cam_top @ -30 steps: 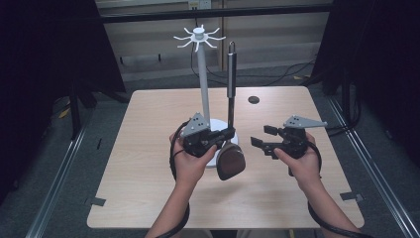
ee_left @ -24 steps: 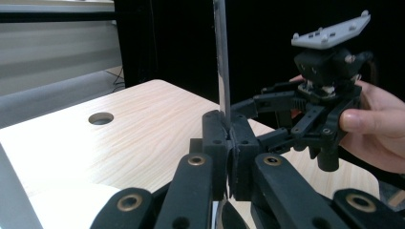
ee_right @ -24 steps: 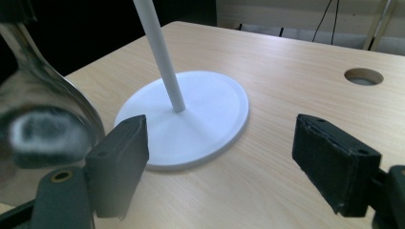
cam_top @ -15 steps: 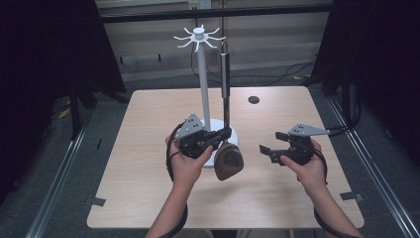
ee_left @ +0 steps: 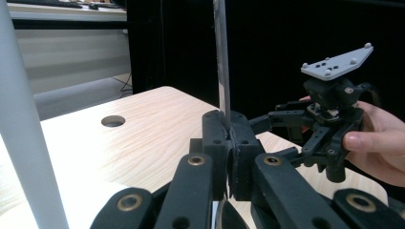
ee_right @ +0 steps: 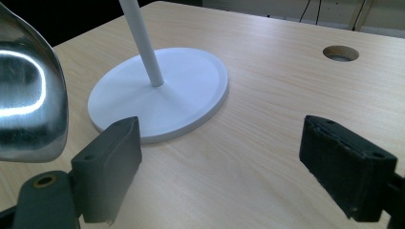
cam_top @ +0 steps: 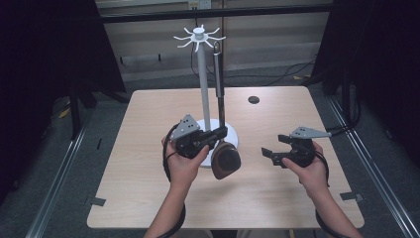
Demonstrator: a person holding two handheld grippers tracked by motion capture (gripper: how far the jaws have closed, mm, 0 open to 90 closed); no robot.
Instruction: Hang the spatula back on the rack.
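A white stand with a pole (cam_top: 202,84), a ring of hooks (cam_top: 199,37) on top and a round base (cam_top: 233,137) rises mid-table. Beside the pole a ladle stands upright: dark handle (cam_top: 218,82), brown-backed bowl (cam_top: 227,159) low by the base. My left gripper (cam_top: 222,133) is shut on the ladle's thin metal shaft (ee_left: 222,71), pads (ee_left: 214,138) pressed together around it. Whether the handle's top hangs on a hook I cannot tell. My right gripper (cam_top: 271,148) hovers to the right, open with nothing between its pads (ee_right: 110,162); its jaws have just been opening. The shiny bowl (ee_right: 26,95) and base (ee_right: 162,90) lie ahead of it.
A round hole (cam_top: 253,99) is cut in the wooden table (cam_top: 148,193) behind the stand. Tape marks (cam_top: 97,202) sit near the front corners. Metal rails (cam_top: 54,193) run along the floor on both sides, and dark curtains stand beyond.
The right hand has sunk and drawn to the right, away from the ladle, with its jaws wider apart. The ladle's handle top has swung left, closer to the hooks.
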